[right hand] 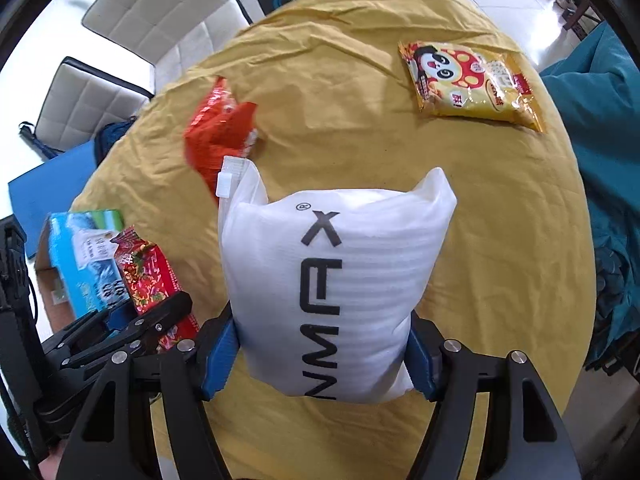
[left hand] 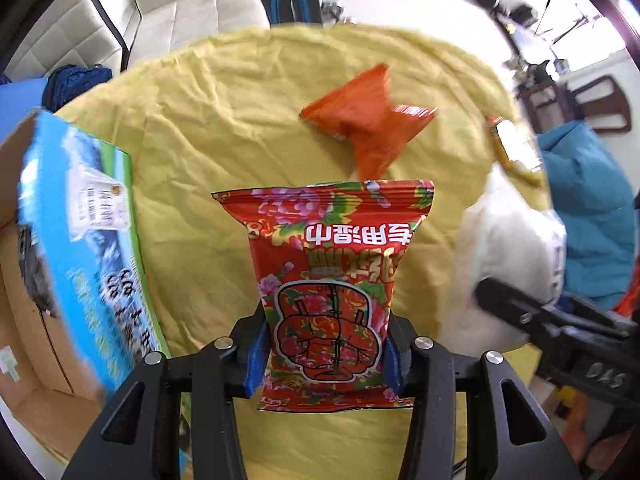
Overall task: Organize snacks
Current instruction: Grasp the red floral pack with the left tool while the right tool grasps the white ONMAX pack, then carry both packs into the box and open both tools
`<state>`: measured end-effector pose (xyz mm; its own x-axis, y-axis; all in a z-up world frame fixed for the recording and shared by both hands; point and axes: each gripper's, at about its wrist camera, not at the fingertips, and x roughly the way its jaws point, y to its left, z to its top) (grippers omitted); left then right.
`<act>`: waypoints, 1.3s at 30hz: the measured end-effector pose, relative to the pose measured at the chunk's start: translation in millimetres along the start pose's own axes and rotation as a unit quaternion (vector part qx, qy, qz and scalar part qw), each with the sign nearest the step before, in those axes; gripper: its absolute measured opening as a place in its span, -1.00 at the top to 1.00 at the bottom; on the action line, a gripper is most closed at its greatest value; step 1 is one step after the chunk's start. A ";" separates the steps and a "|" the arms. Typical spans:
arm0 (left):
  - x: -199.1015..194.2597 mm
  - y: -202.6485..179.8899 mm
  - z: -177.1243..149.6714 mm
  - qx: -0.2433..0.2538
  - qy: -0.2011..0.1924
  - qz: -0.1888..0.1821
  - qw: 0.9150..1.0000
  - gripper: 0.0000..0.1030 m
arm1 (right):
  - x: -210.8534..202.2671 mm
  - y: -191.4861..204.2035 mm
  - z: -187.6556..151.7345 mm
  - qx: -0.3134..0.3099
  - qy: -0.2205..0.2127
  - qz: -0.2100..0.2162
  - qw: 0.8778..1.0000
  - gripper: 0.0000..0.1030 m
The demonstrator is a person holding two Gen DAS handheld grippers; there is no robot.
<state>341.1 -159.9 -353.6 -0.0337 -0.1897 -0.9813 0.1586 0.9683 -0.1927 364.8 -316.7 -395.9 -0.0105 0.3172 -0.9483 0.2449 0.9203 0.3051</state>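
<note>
Snacks mid-sort: our left gripper [left hand: 326, 344] clamps the floral packet [left hand: 328, 280], right gripper [right hand: 320, 354] clamps the white pouch [right hand: 332, 288]; two packets remain on the surface [right hand: 400, 152].

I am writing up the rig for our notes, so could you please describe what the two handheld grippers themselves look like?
Both match: the left gripper and right gripper are black, angular linkage frames with triangular cut-outs and round silver pivot bolts. Their jaws carry blue pads. Seen from the left wrist view, the right gripper's side bears pale embossed characters, too blurred to read. No cables or sleeves are clearly visible.
</note>
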 end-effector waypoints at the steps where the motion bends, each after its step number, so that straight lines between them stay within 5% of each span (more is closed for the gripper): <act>1: -5.7 -0.7 -1.8 0.001 -0.005 -0.004 1.000 0.17 | -5.9 3.7 -3.7 -0.004 -0.003 0.004 1.000 -0.40; 9: -86.3 58.3 -7.4 -0.021 -0.060 -0.025 0.998 0.17 | -60.0 44.6 -29.1 -0.060 -0.022 0.046 0.997 -0.40; 17: -123.0 144.2 -44.6 -0.073 -0.081 0.000 0.994 0.17 | -82.0 141.2 -64.9 -0.131 -0.037 0.084 0.987 -0.40; 29: -119.0 304.7 -74.2 -0.139 -0.048 0.043 0.988 0.17 | -15.9 289.0 -115.1 -0.167 0.001 0.072 0.983 -0.40; 39: -52.8 379.1 -42.1 -0.133 0.027 0.051 0.989 0.17 | 93.8 332.9 -112.2 -0.141 0.061 0.008 0.988 -0.40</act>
<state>361.5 224.0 -374.8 -0.0839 -0.0871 -0.9927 -0.1020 0.9917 -0.0784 336.5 45.1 -373.5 -0.1295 0.3407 -0.9312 -0.0344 0.9370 0.3476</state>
